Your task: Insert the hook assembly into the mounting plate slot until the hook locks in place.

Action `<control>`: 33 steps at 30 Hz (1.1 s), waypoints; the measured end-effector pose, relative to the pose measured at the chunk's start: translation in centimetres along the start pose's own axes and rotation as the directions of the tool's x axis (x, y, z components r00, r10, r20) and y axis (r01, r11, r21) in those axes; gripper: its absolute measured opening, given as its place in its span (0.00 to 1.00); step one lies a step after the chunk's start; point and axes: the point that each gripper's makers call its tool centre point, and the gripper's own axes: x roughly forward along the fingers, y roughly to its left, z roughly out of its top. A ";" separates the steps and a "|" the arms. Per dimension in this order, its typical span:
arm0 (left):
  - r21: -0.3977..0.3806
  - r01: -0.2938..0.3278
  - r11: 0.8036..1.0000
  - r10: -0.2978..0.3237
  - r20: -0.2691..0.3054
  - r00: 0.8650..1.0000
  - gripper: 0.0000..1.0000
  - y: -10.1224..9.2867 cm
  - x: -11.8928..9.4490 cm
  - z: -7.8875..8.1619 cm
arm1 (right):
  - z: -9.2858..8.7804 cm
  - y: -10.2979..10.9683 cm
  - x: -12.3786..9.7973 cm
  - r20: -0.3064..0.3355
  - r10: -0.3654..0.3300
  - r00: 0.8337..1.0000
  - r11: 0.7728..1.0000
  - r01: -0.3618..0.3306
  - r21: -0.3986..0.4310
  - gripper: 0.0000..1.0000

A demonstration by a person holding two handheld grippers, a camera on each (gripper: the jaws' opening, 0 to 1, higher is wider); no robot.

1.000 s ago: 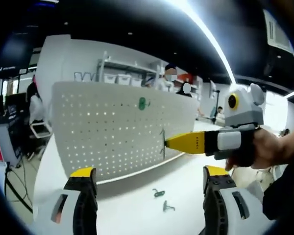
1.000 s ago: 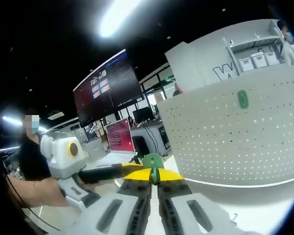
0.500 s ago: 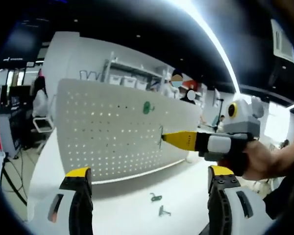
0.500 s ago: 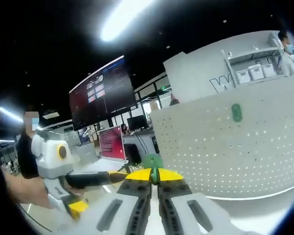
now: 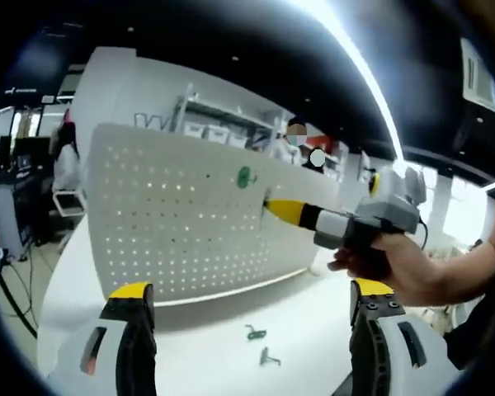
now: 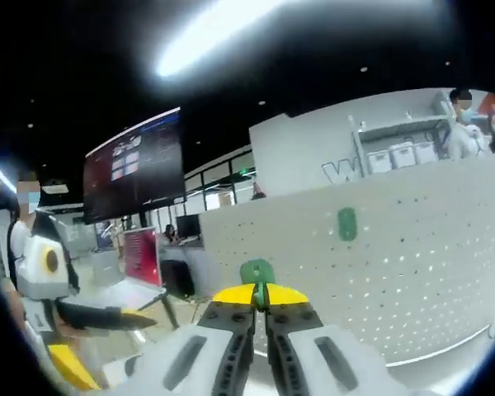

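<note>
Green hook (image 6: 256,271) pinched between my right gripper's (image 6: 260,294) closed yellow tips, at the pegboard (image 5: 181,219).
My right hand (image 5: 396,268) reaches in from the frame's right, tips at the board's upper right beside a mounted green hook (image 5: 244,176). My left gripper (image 5: 247,290) gapes wide, empty, low in the frame; two loose hooks (image 5: 260,345) lie on the table (image 5: 206,346).

Left hand-held gripper (image 5: 246,299): my white body, black jaws capped yellow — orange side mark.
Right hand-held gripper (image 6: 261,294): white-grey shell, black jaws, yellow tips.
Hand (image 5: 385,270): bare — wrapped on a black grip.
</note>
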 end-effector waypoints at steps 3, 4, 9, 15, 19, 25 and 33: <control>-0.033 -0.018 0.999 0.019 0.019 1.000 1.00 0.4 -0.3 0.1 | 0.3 -1.5 0.7 0.007 -0.028 1.000 0.999 0.028 -0.015 0.00; -0.043 -0.018 0.999 0.018 0.020 1.000 1.00 0.5 -0.3 0.0 | 0.5 -2.0 0.9 0.011 -0.040 0.999 0.999 0.040 -0.025 0.00; -0.042 -0.028 0.999 0.028 0.004 1.000 1.00 0.9 -0.5 -0.4 | 1.8 -4.6 2.0 0.039 -0.096 0.995 0.995 0.097 -0.026 0.00; -0.041 -0.053 0.998 0.053 -0.010 0.999 1.00 2.5 -1.0 -0.6 | 2.8 -7.0 3.4 0.067 -0.140 0.988 0.989 0.143 -0.039 0.00; -0.045 -0.062 0.997 0.061 -0.017 0.998 1.00 3.0 -1.1 -0.4 | 3.1 -9.0 4.1 0.085 -0.189 0.978 0.982 0.187 0.035 0.00; -0.043 -0.039 0.998 0.038 -0.028 0.999 1.00 2.5 -0.8 -0.8 | 3.9 -10.8 4.8 0.101 -0.233 0.967 0.971 0.237 -0.026 0.00; -0.036 -0.042 0.998 0.040 -0.046 0.998 1.00 2.7 -0.5 -1.2 | 4.0 -13.0 5.3 0.115 -0.306 0.945 0.948 0.314 -0.058 0.00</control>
